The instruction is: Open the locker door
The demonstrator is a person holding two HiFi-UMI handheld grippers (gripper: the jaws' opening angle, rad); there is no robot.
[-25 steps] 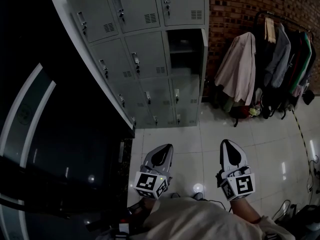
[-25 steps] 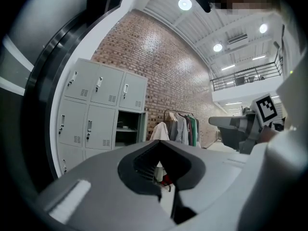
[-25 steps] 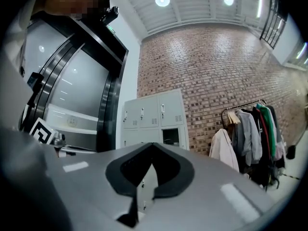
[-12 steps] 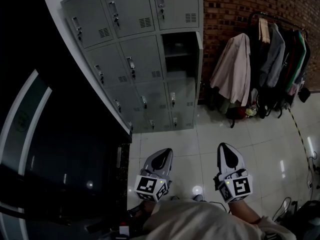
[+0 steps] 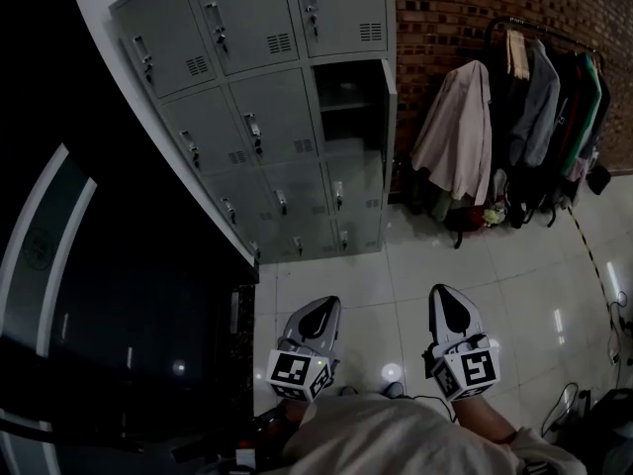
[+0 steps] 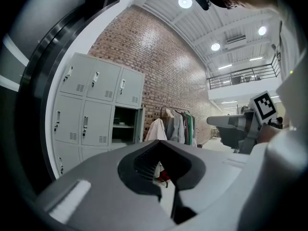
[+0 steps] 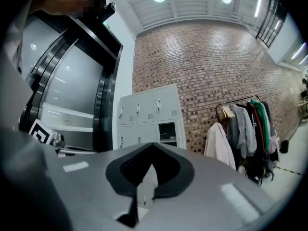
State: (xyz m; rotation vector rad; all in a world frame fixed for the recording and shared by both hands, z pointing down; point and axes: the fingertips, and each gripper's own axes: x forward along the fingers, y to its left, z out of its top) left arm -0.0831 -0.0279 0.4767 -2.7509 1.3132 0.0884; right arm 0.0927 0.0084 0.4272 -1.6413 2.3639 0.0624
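The grey locker bank (image 5: 267, 107) stands ahead against a brick wall. One compartment (image 5: 348, 102) in its right column is open, with its door (image 5: 390, 107) swung out edge-on; the other doors are closed. Both grippers are held low near my body, far short of the lockers. My left gripper (image 5: 321, 308) and right gripper (image 5: 447, 298) are shut and hold nothing. The left gripper view shows the lockers (image 6: 91, 114) beyond the shut left gripper (image 6: 161, 146). In the right gripper view the open compartment (image 7: 167, 131) lies above the shut right gripper (image 7: 153, 147).
A clothes rack (image 5: 519, 117) hung with coats stands right of the lockers. A dark glass-sided structure (image 5: 99, 295) fills the left side. Glossy white floor tiles (image 5: 386, 275) lie between me and the lockers. Cables (image 5: 569, 404) trail at the lower right.
The lockers and coat rack have slid slightly left and up in the head view. Both grippers stay low and shut, almost unmoved.
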